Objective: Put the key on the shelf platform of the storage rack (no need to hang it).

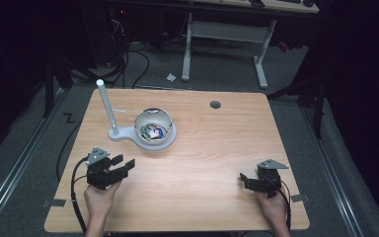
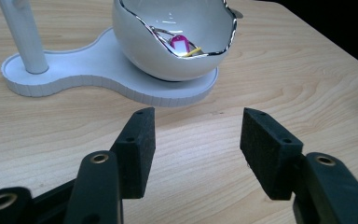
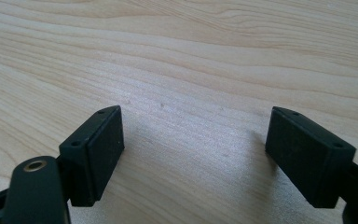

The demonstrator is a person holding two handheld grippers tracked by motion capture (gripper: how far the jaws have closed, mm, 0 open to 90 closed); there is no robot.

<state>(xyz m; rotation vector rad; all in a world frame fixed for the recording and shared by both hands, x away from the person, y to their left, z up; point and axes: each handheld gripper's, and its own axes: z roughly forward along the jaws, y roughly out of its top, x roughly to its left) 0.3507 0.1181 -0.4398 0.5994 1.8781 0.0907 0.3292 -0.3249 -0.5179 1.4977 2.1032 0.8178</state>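
1. The desk [image 1: 202,163] is being lit brightly from above while the surrounding room is being left dark.
2. Glare is being thrown off the bowl [image 2: 172,37].
3. Soft shadows are being cast beneath the tongs.

A bowl [image 1: 153,126] sits on a flat stand [image 1: 128,134] toward the table's [image 1: 217,148] far left, a post [image 1: 106,104] rising just left of it. Small items [image 1: 153,131] lie inside. Nearer, the left gripper [image 1: 124,164] and right gripper [image 1: 243,179] are well apart.

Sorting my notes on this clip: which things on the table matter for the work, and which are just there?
In play: left tool, open, facing the white bowl of small items on its stand.
Idle: right tool, open over bare table; table's round hole.
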